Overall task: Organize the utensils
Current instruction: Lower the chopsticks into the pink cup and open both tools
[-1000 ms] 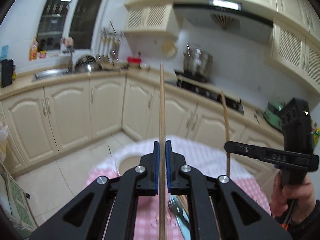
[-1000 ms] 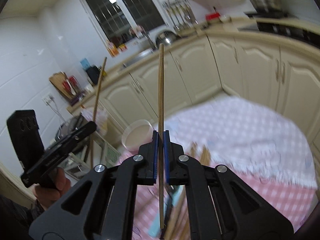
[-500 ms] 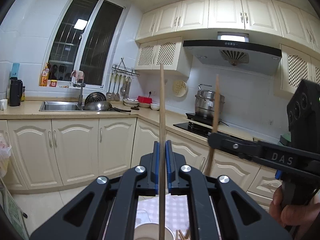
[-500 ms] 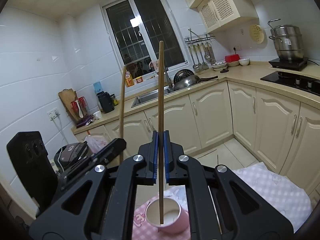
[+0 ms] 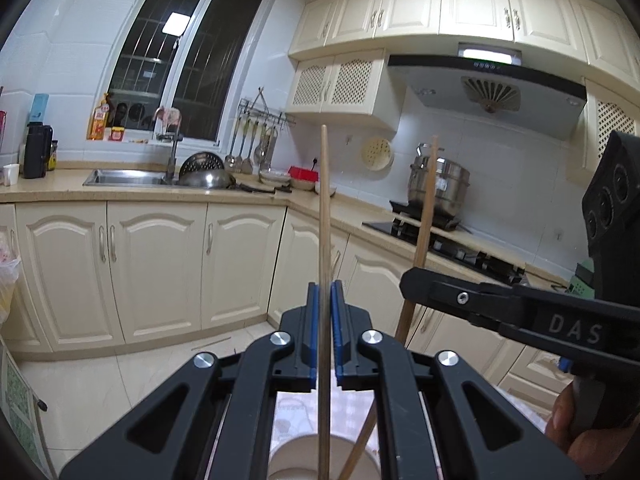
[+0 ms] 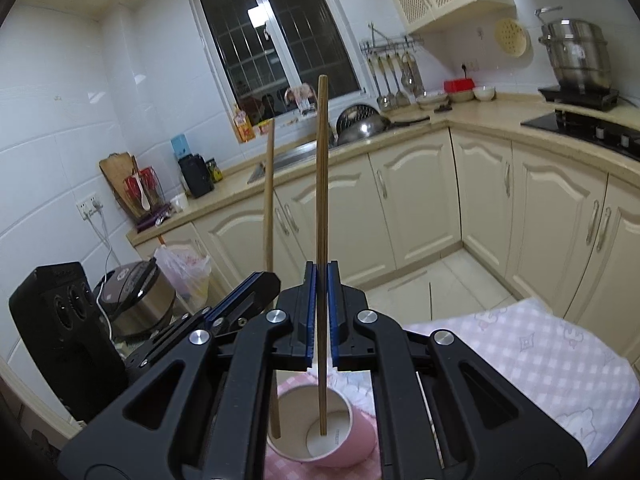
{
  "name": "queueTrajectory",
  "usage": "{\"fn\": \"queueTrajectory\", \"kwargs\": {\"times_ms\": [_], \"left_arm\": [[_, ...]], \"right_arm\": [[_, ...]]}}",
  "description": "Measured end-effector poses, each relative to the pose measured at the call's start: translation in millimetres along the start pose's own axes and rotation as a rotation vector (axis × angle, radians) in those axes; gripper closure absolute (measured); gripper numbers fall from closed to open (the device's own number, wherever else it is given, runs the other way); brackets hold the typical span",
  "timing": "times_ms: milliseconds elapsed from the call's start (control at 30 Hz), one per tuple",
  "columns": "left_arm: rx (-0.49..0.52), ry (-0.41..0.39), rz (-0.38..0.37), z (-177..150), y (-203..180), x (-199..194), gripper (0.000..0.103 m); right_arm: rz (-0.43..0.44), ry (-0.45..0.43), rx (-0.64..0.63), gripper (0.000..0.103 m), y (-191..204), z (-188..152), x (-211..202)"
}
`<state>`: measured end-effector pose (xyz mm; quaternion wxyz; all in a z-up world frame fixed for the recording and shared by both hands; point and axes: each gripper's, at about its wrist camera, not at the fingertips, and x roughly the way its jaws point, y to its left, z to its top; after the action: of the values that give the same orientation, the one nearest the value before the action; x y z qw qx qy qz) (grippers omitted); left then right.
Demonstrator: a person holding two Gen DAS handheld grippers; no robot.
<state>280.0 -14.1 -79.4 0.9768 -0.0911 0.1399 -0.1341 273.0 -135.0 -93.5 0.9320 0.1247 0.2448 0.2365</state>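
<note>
In your left wrist view, your left hand-held gripper (image 5: 325, 304) is clenched on a pale chopstick (image 5: 324, 216) that stands upright, its lower end over the mouth of the cup (image 5: 304, 454) at the bottom edge. Your right hand-held gripper (image 5: 412, 280) reaches in from the right, grasping a darker chopstick (image 5: 425, 208) that leans so its lower end also points into the cup.

In your right wrist view, the right hand-held gripper (image 6: 321, 308) grips its chopstick (image 6: 321, 184) upright, the tip inside the pink cup (image 6: 356, 440), which sits on the checked cloth of the bench (image 6: 540, 360). The left one (image 6: 260, 284) holds its chopstick (image 6: 269, 200) just beside, its tip at the cup's left rim.
</note>
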Motion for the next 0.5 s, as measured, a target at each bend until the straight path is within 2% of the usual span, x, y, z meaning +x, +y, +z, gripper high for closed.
{"fn": "queueTrajectory", "kwargs": {"times_ms": [67, 100, 133, 167, 200, 233, 300, 333, 500], "left_arm": [[0.005, 0.024, 0.002, -5.1, 1.5, 1.2, 0.096], [0.008, 0.033, -0.001, -8.0, 2.4, -1.2, 0.092], [0.012, 0.037, -0.001, -9.7, 2.8, -3.6, 0.076], [0.018, 0.040, 0.001, -11.1, 3.1, -6.7, 0.066], [0.024, 0.042, 0.007, -11.5, 3.3, -11.9, 0.044], [0.027, 0.040, 0.008, -11.8, 4.2, -15.6, 0.030], [0.039, 0.037, 0.015, -10.9, 4.3, -24.3, 0.020], [0.048, 0.046, 0.020, -9.5, 3.9, -27.3, 0.014], [0.086, 0.094, 0.043, -2.6, -0.9, -45.2, 0.009]], "right_arm": [[0.002, 0.036, 0.029, 0.094, -7.0, -4.7, 1.8], [0.001, 0.043, 0.045, 0.080, -10.8, -6.5, 0.4], [-0.009, 0.035, 0.068, 0.043, -15.7, -9.0, -4.3], [-0.019, 0.023, 0.078, 0.024, -18.4, -10.4, -9.0], [-0.025, 0.006, 0.085, 0.017, -21.1, -11.4, -15.3], [-0.030, 0.002, 0.091, 0.017, -24.0, -11.9, -21.8], [-0.039, 0.001, 0.119, 0.014, -31.7, -10.9, -32.4], [-0.047, 0.000, 0.131, 0.008, -34.4, -10.6, -36.9], [-0.108, -0.002, 0.186, 0.006, -52.8, -10.6, -64.6]]}}
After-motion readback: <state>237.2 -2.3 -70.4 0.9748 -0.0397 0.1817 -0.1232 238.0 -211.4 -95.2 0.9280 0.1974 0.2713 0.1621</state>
